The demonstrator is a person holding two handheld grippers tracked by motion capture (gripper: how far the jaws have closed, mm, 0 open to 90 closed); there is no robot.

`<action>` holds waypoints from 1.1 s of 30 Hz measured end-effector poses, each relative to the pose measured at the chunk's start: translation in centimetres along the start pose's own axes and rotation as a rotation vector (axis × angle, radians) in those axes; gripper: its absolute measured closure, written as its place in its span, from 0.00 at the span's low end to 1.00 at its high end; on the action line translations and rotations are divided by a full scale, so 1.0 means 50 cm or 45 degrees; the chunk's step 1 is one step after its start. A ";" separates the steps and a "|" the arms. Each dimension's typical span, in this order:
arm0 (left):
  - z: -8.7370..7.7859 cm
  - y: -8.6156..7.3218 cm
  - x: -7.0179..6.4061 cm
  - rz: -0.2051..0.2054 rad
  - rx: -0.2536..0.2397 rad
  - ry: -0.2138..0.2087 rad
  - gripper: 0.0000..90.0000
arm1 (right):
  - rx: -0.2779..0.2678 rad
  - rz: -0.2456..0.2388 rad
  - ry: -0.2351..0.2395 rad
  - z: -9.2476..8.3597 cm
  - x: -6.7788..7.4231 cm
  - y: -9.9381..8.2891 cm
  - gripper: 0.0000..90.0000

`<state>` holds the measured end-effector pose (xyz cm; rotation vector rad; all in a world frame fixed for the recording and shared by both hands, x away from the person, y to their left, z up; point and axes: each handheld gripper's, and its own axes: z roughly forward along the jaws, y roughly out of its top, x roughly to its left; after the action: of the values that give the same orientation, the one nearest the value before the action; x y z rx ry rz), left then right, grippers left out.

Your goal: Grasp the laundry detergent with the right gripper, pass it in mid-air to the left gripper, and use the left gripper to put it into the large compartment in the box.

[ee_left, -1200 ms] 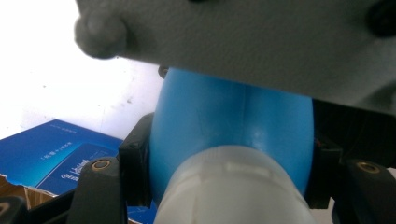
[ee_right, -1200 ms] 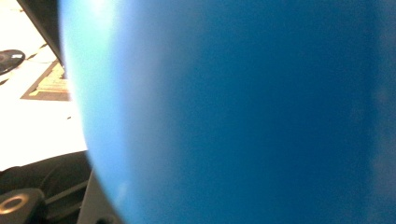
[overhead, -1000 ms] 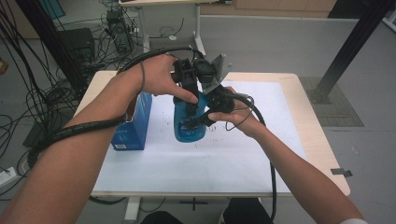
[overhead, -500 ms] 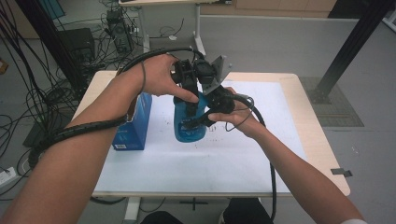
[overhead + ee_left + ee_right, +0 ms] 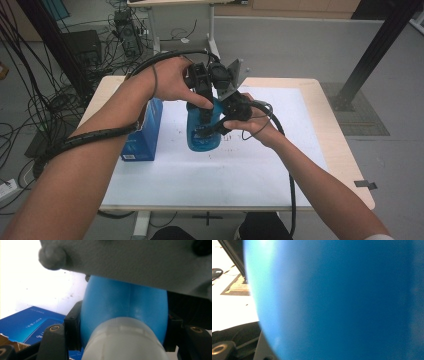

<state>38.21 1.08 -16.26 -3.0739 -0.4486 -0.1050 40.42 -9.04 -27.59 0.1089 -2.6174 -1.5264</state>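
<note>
Both grippers are squeezing the blue bottle (image 5: 202, 131) standing on the white mat (image 5: 210, 170). Left gripper (image 5: 206, 97) is pinching its white cap (image 5: 125, 340) from above, and right gripper (image 5: 207, 131) is hugging its side. Turning that cap looks like the job, so hold the bottle still and twist slowly.

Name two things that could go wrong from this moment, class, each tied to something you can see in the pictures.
1. The left gripper clamps the white threaded neck from above while the right gripper squeezes the blue bottle at its side. Twisting against each other, either grip might slip on the smooth plastic.
2. The blue box stands close beside the bottle; a slip could knock it over.
</note>
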 end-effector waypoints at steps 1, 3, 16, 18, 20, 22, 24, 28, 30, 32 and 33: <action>0.000 0.000 0.000 0.001 -0.004 0.001 0.41 | -0.001 0.000 0.001 0.000 0.000 0.000 0.48; 0.000 -0.001 0.000 0.001 -0.009 0.001 0.41 | -0.003 0.002 0.004 -0.001 0.000 0.000 0.48; 0.000 -0.001 -0.002 0.000 -0.039 0.025 0.41 | -0.010 0.012 -0.003 -0.003 -0.001 -0.001 0.48; 0.000 -0.001 -0.003 0.000 -0.040 0.025 0.41 | -0.002 0.001 -0.008 -0.003 -0.002 -0.001 0.48; 0.000 0.000 -0.004 0.004 -0.039 0.031 0.41 | -0.004 0.001 -0.009 -0.003 -0.002 -0.001 0.48; -0.001 -0.001 -0.004 0.003 -0.040 0.031 0.41 | -0.007 0.009 -0.008 -0.004 -0.001 -0.001 0.48; 0.000 -0.001 -0.004 0.003 -0.038 0.030 0.41 | -0.004 0.000 -0.011 -0.004 -0.002 -0.001 0.48; 0.000 0.000 -0.003 0.008 -0.012 0.025 0.42 | -0.001 -0.011 -0.011 -0.001 -0.002 -0.001 0.48; 0.001 -0.001 -0.003 0.001 -0.008 0.019 0.42 | -0.003 -0.004 0.001 0.000 -0.001 -0.001 0.48; 0.002 -0.002 -0.004 -0.004 -0.025 0.020 0.42 | -0.004 0.001 0.003 0.001 0.000 -0.001 0.47; 0.003 -0.003 -0.005 -0.005 -0.031 0.022 0.42 | -0.006 0.005 0.004 0.000 0.000 -0.002 0.47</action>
<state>37.96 1.15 -16.40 -3.0935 -0.4558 -0.1384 40.41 -9.07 -27.67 0.1063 -2.6101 -1.5296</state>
